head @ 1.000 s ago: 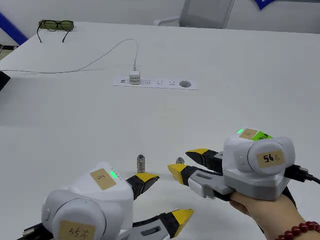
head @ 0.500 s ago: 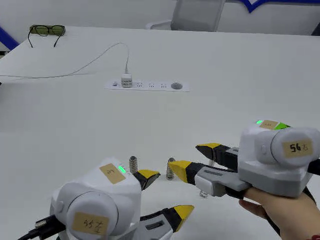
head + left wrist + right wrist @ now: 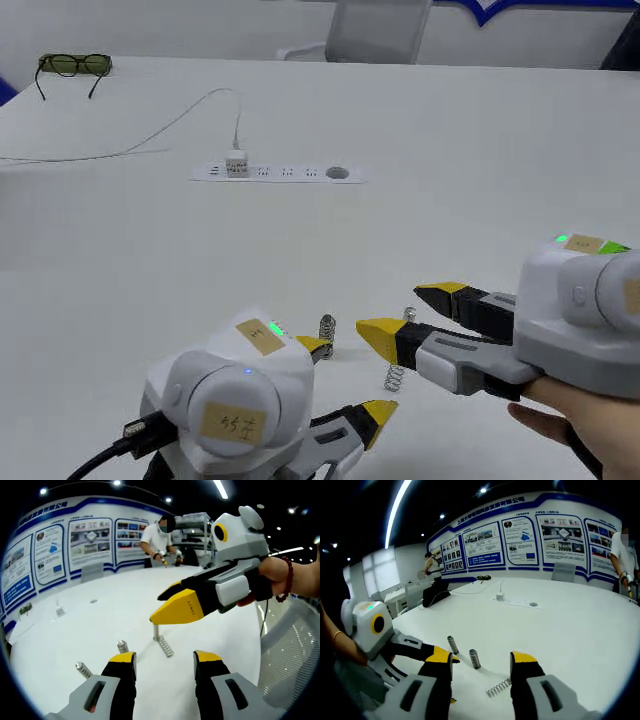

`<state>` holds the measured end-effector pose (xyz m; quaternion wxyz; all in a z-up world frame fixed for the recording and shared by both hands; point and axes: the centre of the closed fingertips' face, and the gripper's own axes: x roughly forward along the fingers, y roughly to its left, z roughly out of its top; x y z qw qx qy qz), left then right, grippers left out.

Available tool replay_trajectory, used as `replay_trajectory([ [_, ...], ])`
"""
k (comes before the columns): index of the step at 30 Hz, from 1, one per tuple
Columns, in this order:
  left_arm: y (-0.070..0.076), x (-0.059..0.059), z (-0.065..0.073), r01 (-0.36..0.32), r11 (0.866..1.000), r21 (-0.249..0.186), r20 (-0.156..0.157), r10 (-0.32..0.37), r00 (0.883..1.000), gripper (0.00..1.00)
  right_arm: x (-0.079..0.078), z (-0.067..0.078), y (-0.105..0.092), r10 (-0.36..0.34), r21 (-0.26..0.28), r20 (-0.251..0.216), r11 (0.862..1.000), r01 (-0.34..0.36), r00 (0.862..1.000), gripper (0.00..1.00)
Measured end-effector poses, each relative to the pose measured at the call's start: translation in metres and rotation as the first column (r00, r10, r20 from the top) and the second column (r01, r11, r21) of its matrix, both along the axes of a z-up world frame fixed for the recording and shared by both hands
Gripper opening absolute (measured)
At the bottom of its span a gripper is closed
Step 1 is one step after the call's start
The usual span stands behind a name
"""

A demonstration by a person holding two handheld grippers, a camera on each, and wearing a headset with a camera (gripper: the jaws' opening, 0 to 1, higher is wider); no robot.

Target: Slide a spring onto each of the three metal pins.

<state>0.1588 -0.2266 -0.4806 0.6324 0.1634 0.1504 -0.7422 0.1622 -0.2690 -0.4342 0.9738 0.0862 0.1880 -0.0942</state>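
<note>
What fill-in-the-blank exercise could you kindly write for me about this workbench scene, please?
1. The left tool and the right tool both have ___ jaws.
2. ___ pins already wear springs.
3. The loose spring lies on the ___ table.
Missing words: open; two; white.

A white table (image 3: 480, 150) carries a flat white power strip (image 3: 300, 173) with 1 white charger (image 3: 236, 163) plugged in near its left end, and a thin white cable (image 3: 150, 138) trails from it toward the table's left edge. Dark-framed glasses (image 3: 70, 66) with greenish lenses lie at the far left corner, well apart from the strip, and a grey chair (image 3: 378, 30) stands behind the far edge. In the gripper views, blue-and-white display panels (image 3: 520, 532) line the wall, and a person in a white shirt (image 3: 159, 539) stands beyond the table.
</note>
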Motion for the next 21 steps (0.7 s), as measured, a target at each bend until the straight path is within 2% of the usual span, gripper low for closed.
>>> replay_trajectory([
  [6, -0.01, 0.0, -0.009, -0.006, 1.0, 0.013, 0.007, 0.006, 1.0, 0.43, -0.009, 0.0, -0.004, -0.017, -0.001, 0.0, 1.0, 0.017, 1.0, 0.48],
  [16, -0.029, -0.007, -0.018, -0.012, 1.0, 0.012, -0.033, 0.012, 0.999, 0.37, -0.024, 0.002, -0.009, -0.035, -0.009, 0.004, 0.999, 0.035, 0.999, 0.48],
  [19, -0.034, -0.011, -0.023, -0.011, 1.0, 0.023, -0.059, 0.012, 0.998, 0.35, -0.029, 0.002, -0.011, -0.045, -0.013, 0.0, 0.999, 0.045, 0.999, 0.48],
  [21, -0.036, -0.013, -0.026, -0.01, 0.999, 0.031, -0.057, 0.011, 0.998, 0.34, -0.032, 0.002, -0.012, -0.048, -0.014, -0.001, 0.999, 0.048, 0.999, 0.48],
])
